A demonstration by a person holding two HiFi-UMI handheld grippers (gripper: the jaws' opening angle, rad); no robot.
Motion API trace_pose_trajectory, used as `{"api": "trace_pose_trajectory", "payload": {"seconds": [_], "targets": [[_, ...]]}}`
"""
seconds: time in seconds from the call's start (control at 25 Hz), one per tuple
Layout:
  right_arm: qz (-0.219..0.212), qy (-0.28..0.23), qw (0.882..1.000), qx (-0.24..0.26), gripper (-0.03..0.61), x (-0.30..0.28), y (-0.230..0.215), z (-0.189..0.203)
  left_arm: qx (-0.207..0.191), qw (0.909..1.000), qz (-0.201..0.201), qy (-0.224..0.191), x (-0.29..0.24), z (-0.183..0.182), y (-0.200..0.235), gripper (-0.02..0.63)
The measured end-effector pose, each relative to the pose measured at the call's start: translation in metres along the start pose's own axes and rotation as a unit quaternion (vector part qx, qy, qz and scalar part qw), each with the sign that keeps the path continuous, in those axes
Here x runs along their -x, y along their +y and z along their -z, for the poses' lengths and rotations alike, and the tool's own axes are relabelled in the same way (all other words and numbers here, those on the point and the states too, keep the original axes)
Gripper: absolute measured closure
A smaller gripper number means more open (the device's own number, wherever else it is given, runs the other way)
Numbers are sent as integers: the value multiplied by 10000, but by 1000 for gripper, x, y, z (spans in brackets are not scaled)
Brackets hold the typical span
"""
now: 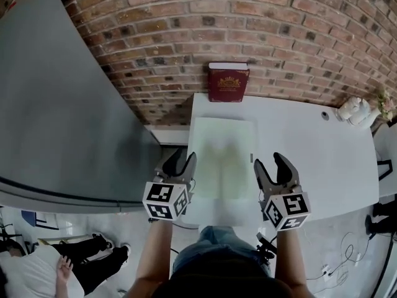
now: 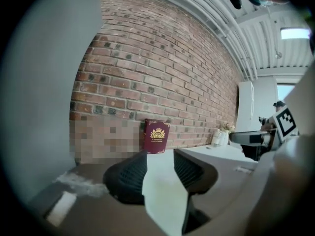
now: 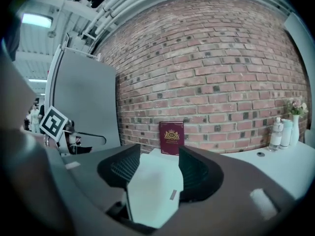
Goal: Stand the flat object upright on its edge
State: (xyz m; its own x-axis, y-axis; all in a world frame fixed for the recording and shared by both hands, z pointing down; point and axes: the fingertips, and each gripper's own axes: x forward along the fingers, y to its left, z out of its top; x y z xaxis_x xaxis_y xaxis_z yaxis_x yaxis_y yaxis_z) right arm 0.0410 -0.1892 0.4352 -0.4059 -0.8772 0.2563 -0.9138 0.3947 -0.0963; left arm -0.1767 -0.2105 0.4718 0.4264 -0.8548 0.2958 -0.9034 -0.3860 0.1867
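A dark red book (image 1: 228, 84) with a gold crest stands upright at the far edge of the white table (image 1: 310, 141), its cover facing me and its back at the brick wall. It also shows straight ahead in the left gripper view (image 2: 156, 136) and the right gripper view (image 3: 172, 137). My left gripper (image 1: 183, 161) hovers over the table's near left corner, jaws apart and empty (image 2: 160, 168). My right gripper (image 1: 271, 163) is level with it further right, also open with nothing between its fingers (image 3: 155, 168). Both are well short of the book.
A pale green mat (image 1: 223, 154) lies on the table between the grippers and the book. A large grey panel (image 1: 62, 104) stands close on the left. White bottles and a small flower vase (image 1: 356, 110) sit at the table's far right. A person sits on the floor at lower left (image 1: 62, 266).
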Motion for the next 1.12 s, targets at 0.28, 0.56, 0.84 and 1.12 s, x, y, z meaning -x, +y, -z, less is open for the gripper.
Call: {"api": "trace_pose_trajectory", "payload": {"seconds": [0.28, 0.56, 0.84, 1.12], "targets": [[-139, 777, 9955, -530, 316, -32, -18, 35, 232, 9988, 141, 418, -23, 24, 10, 437], [-311, 1524, 9836, -919, 316, -58, -26, 75, 481, 9946, 94, 918, -46, 55, 27, 437], [-480, 2164, 9673, -1232, 316, -79, -26, 112, 1131, 9797, 268, 1632, -62, 95, 37, 437], [-603, 2791, 9451, -1587, 310, -89, -30, 147, 1944, 9516, 387, 2349, -67, 134, 39, 436]]}}
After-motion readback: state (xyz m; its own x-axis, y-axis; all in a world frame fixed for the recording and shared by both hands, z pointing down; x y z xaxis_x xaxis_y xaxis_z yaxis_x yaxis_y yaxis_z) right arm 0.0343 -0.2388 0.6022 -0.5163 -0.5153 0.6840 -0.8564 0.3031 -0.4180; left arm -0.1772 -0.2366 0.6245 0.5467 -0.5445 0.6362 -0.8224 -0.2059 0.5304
